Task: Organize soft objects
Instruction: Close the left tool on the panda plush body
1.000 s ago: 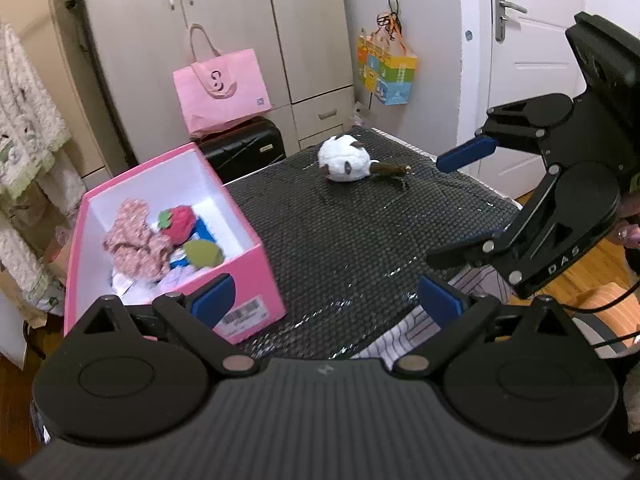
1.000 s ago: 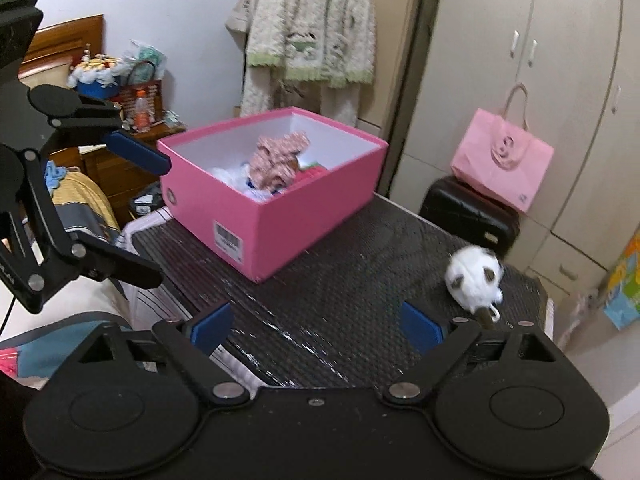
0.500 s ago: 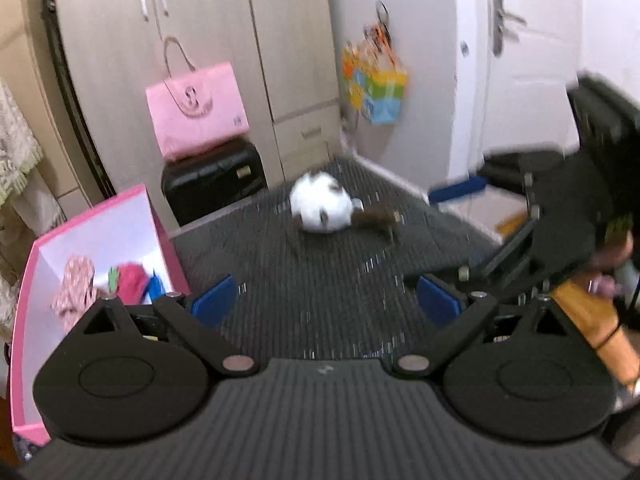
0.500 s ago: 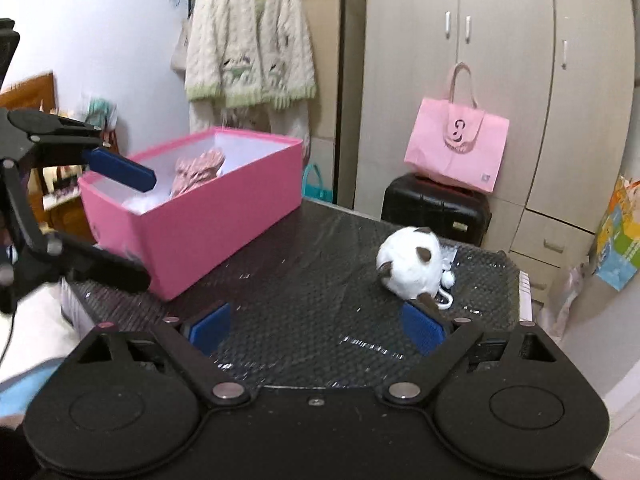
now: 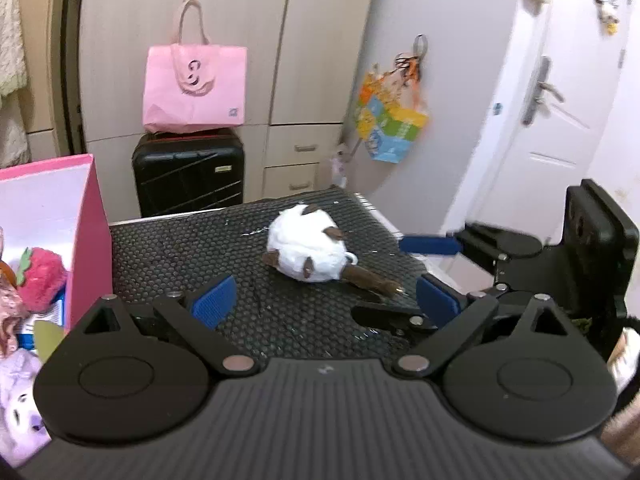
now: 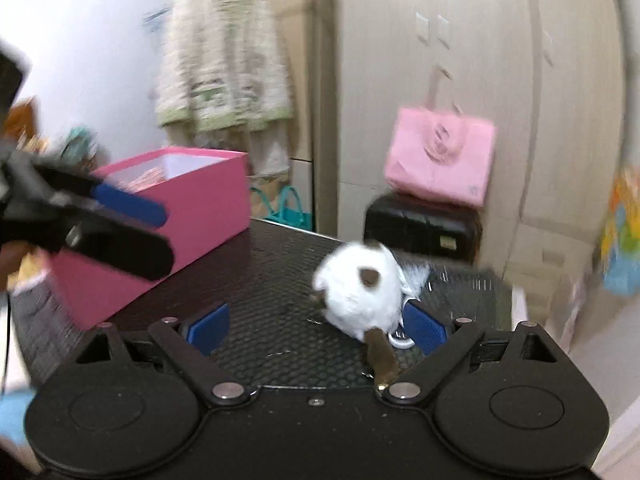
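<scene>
A white plush toy point(image 5: 307, 249) with brown ears and a brown tail lies on the black mat point(image 5: 180, 256). It also shows in the right wrist view point(image 6: 362, 290), close in front of my right gripper point(image 6: 316, 328), which is open with the toy between its fingers. My left gripper point(image 5: 324, 300) is open and empty, a short way before the toy. The pink box point(image 5: 90, 216) at the left holds several soft toys, among them a red strawberry plush point(image 5: 40, 278). The box also shows in the right wrist view point(image 6: 180, 216).
A black suitcase point(image 5: 188, 172) with a pink tote bag point(image 5: 194, 84) on it stands behind the table against the wardrobe. A colourful bag point(image 5: 390, 120) hangs on the wall by the white door point(image 5: 560, 120). The table's far edge is just beyond the toy.
Both grippers have moved toward the white plush toy, which is now larger and nearer in both views. The right gripper now has the toy between its open fingers.
</scene>
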`<state>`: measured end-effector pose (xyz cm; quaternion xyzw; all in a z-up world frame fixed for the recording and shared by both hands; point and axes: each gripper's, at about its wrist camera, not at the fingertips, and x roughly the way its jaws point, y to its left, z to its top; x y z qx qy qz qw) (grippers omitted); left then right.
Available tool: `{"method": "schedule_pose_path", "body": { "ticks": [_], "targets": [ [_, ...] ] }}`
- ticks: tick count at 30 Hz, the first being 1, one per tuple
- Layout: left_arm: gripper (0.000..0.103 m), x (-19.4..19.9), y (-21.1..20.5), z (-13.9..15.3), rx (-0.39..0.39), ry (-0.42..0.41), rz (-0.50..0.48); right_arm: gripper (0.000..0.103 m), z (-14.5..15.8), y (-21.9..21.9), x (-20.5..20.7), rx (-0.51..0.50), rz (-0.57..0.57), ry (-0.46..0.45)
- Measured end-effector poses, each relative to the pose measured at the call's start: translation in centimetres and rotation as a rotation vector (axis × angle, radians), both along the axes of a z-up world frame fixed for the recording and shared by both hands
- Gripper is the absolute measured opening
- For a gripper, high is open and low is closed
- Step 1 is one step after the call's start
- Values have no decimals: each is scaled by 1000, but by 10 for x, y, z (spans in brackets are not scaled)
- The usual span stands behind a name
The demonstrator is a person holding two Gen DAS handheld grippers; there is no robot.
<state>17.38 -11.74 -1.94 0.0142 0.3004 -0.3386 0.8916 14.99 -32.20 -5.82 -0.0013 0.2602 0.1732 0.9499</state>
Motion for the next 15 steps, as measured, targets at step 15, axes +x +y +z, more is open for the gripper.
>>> {"method": "schedule_pose_path", "body": {
  "ticks": [15],
  "targets": [
    [86,64,-62,-45,42,111,63,95,-33,20,74,-250,114,77]
  ]
}}
